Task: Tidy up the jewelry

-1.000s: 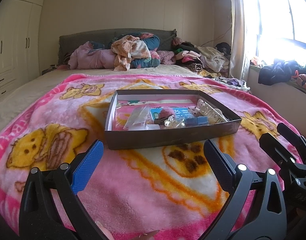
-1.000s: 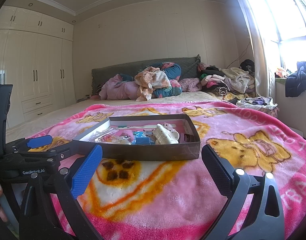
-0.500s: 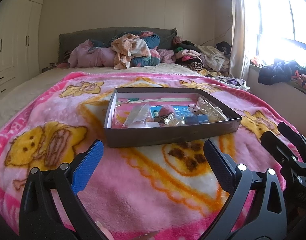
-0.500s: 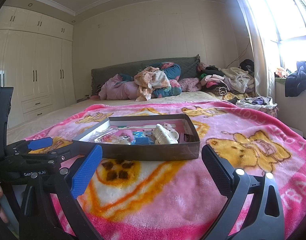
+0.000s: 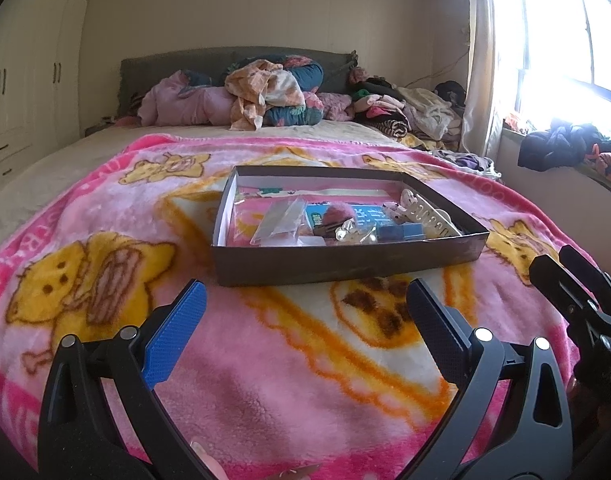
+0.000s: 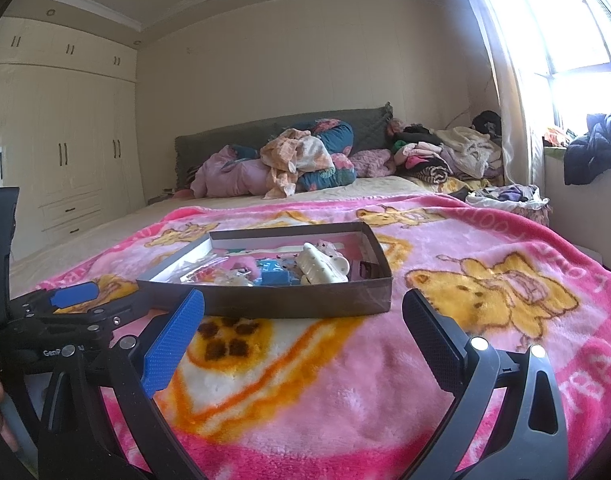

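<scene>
A shallow dark cardboard box (image 5: 345, 268) (image 6: 305, 300) lies on a pink cartoon blanket (image 5: 285, 380). Inside it are a cream hair claw (image 5: 429, 212) (image 6: 321, 270), a clear plastic bag (image 5: 281, 220), a pink fluffy piece (image 5: 337, 213), a blue packet (image 6: 275, 276) and small shiny trinkets (image 5: 355, 234). My left gripper (image 5: 305, 300) hovers open in front of the box with nothing between its fingers. My right gripper (image 6: 303, 312) is open too, close to the box's front wall and empty. Each gripper shows at the edge of the other's view.
Heaps of clothes and bedding (image 5: 273, 92) lie by the grey headboard (image 6: 265, 132). More clothes (image 6: 445, 152) are stacked at the far right by the window (image 5: 565, 40). White wardrobes (image 6: 65, 140) line the left wall. A hand shows at the lower left of the right wrist view.
The box sits slightly lower in both views, so both cameras have tilted up a little. Both grippers stay open and empty.
</scene>
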